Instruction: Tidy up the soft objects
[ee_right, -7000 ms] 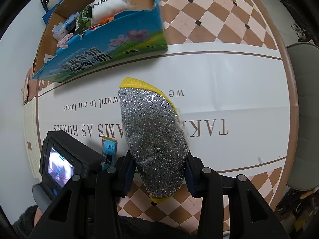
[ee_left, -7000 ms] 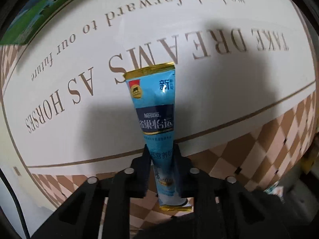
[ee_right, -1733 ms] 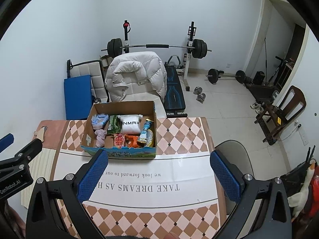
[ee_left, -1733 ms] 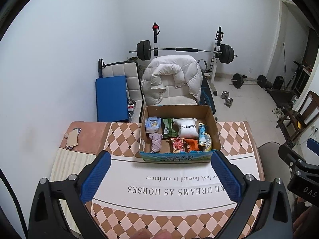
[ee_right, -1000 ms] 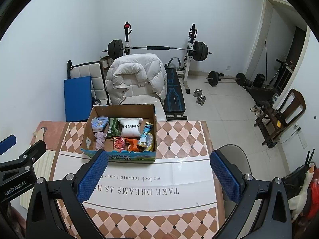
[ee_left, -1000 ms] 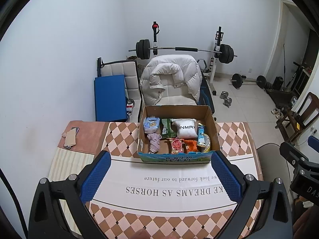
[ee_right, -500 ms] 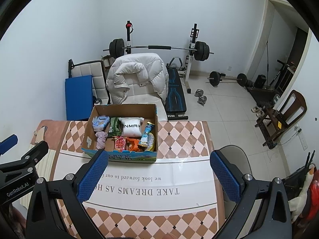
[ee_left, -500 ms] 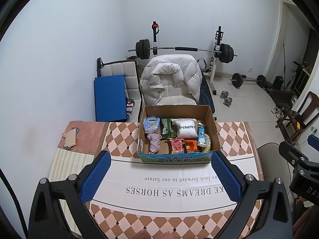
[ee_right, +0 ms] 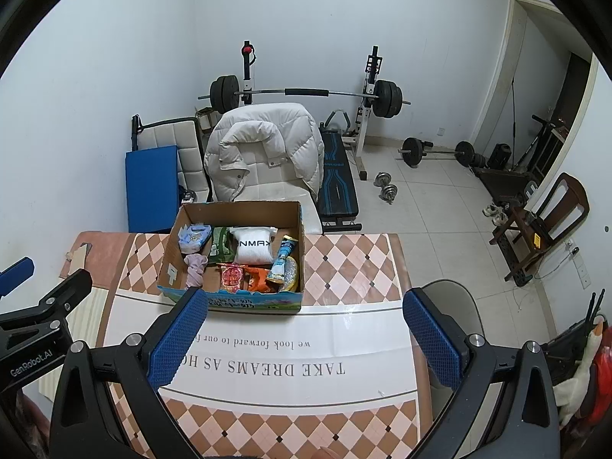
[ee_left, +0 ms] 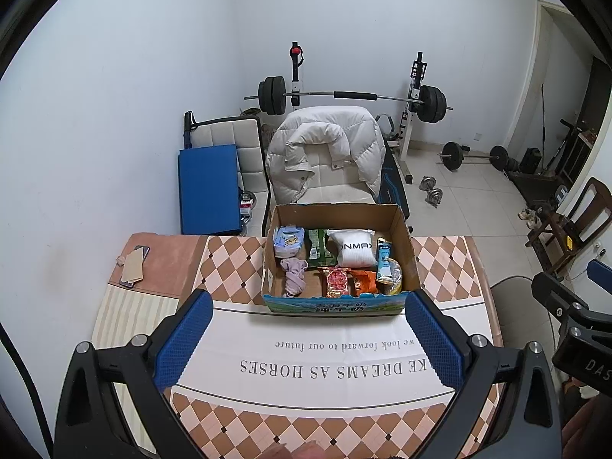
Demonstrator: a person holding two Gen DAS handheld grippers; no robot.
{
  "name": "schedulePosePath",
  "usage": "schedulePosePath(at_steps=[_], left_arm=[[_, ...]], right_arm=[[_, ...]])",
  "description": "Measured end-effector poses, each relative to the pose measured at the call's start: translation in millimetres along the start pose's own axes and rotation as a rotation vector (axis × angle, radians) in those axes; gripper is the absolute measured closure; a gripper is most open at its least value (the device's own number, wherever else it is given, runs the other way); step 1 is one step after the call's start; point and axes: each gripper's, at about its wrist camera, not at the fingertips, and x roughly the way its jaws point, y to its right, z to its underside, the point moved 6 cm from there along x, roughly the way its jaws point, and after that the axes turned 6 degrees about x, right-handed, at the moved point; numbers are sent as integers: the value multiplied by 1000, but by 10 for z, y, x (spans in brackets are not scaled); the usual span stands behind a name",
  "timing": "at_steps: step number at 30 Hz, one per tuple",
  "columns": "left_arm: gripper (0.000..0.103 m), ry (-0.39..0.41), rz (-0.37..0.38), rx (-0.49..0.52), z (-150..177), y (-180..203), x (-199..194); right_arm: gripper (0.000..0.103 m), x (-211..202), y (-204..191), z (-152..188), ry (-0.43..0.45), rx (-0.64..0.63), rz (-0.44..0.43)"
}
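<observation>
Both the left tool (ee_left: 306,338) and right tool (ee_right: 304,338) hang released above the bench (ee_left: 344,348), since the soft items sit gathered in the cardboard box (ee_left: 336,303).

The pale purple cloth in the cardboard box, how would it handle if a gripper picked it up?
The pale purple cloth lies crumpled in the cardboard box, so it would probably droop from a pinch. It looks thin, likely light. It should not roll.
</observation>
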Motion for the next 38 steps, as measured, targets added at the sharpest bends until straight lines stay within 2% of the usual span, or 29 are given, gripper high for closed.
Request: schedulePosePath(at_steps=[32,38], left_arm=[[0,-22,14,4,-46,-32,48],[0,0,9,13,-85,-49,16]], right_arm=[[0,69,-65,-15,-11,-14,-13],[0,77,-79,-18,-12,-14,-18]])
